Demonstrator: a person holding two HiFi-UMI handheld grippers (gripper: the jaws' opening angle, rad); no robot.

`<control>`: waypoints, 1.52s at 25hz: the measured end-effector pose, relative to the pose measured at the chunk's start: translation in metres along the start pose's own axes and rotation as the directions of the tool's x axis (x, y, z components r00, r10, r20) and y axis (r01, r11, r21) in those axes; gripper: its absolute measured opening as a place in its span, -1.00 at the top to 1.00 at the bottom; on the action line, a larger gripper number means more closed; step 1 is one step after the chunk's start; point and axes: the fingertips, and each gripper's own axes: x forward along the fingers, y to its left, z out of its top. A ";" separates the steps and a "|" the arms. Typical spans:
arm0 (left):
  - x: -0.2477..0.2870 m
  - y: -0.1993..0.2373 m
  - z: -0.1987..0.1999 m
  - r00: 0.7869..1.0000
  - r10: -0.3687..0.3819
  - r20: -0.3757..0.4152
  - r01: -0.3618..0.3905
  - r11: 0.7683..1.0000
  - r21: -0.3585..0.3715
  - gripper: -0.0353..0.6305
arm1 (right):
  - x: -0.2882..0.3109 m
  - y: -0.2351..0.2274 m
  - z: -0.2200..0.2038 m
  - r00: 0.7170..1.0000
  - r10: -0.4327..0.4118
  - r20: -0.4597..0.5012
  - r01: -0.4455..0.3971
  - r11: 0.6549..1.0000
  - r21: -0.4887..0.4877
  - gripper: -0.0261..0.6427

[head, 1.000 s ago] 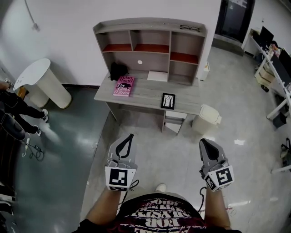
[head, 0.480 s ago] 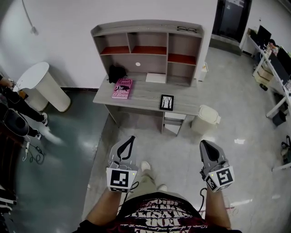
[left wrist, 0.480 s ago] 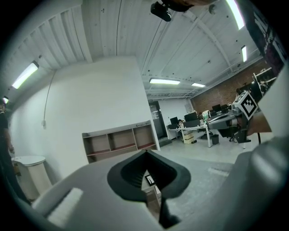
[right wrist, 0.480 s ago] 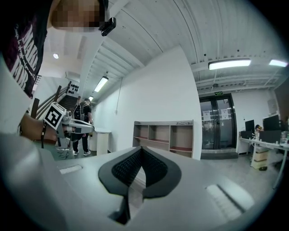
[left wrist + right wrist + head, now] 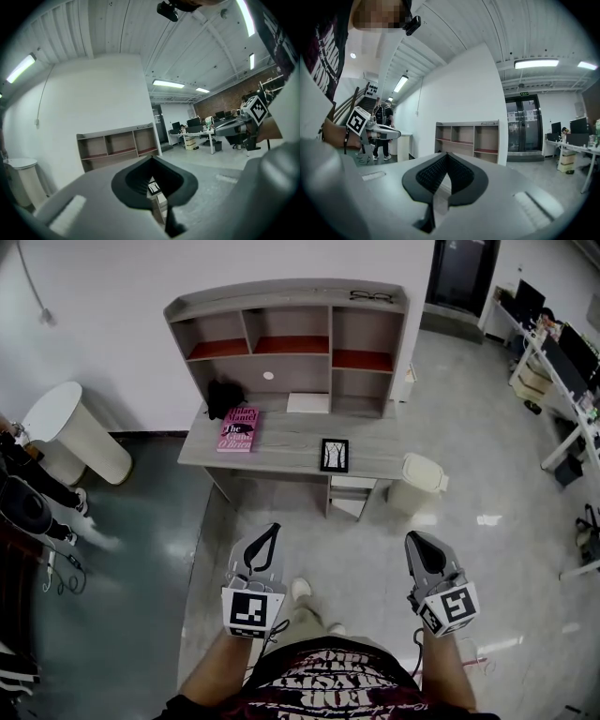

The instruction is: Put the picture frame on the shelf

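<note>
Both tools hang over the floor, well short of the desk (image 5: 281, 448): my left tool (image 5: 271, 531) and right tool (image 5: 413, 540) each have their jaws pressed together on nothing. The picture frame (image 5: 335, 454) sits on the desk near its front right, below the shelf (image 5: 286, 334) and apart from the pink book (image 5: 237, 427). In the left gripper view only a sliver of the frame shows in the slit between the dark pads (image 5: 136, 180). The right gripper view hides it behind the tool. I cannot identify the dark lump (image 5: 222, 397) behind the book. A person (image 5: 28, 498) is cut off at the left edge. Compared with a second ago, desk and shelf have slid left in the head view, a pale shoe (image 5: 300, 589) has stepped forward between the tools, and the frame has kept its place.
</note>
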 end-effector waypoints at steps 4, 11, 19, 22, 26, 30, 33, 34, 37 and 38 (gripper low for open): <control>0.016 0.019 -0.004 1.000 0.005 -0.008 -0.005 1.000 -0.018 0.89 | 0.023 -0.001 0.018 0.999 0.017 0.030 -0.015 0.998 -0.056 0.84; 0.042 0.053 -0.001 0.999 0.026 0.036 -0.023 0.997 -0.080 0.89 | 0.065 -0.020 0.021 0.999 -0.005 0.032 0.007 0.999 -0.048 0.84; 0.075 0.079 -0.013 1.000 0.023 -0.003 -0.023 0.990 -0.139 0.89 | 0.109 -0.029 0.022 1.000 0.017 0.007 -0.017 0.999 -0.050 0.84; 0.092 0.084 -0.019 1.000 0.007 -0.007 -0.008 0.990 -0.144 0.89 | 0.121 -0.036 0.018 1.000 0.013 -0.006 -0.013 0.999 -0.044 0.84; 0.113 0.087 -0.016 1.000 -0.017 -0.002 0.017 0.989 -0.148 0.89 | 0.132 -0.046 0.018 1.000 -0.005 -0.013 0.005 0.999 -0.039 0.84; 0.133 0.092 -0.010 0.998 -0.047 0.038 0.052 0.989 -0.137 0.89 | 0.141 -0.056 0.019 0.999 -0.029 -0.021 0.029 0.999 -0.028 0.84; 0.148 0.098 0.001 0.995 -0.072 0.065 0.079 0.990 -0.115 0.89 | 0.152 -0.058 0.024 0.999 -0.036 -0.023 0.035 0.999 -0.031 0.84; 0.152 0.099 0.003 0.994 -0.081 0.071 0.088 0.990 -0.110 0.89 | 0.155 -0.058 0.025 0.999 -0.038 -0.021 0.038 0.999 -0.032 0.84; 0.162 0.105 0.004 0.992 -0.098 0.084 0.107 0.988 -0.108 0.89 | 0.166 -0.056 0.029 0.999 -0.042 -0.015 0.041 0.999 -0.026 0.84; 0.165 0.109 0.002 0.992 -0.098 0.081 0.107 0.987 -0.118 0.89 | 0.170 -0.056 0.031 0.999 -0.041 -0.016 0.041 0.999 -0.027 0.84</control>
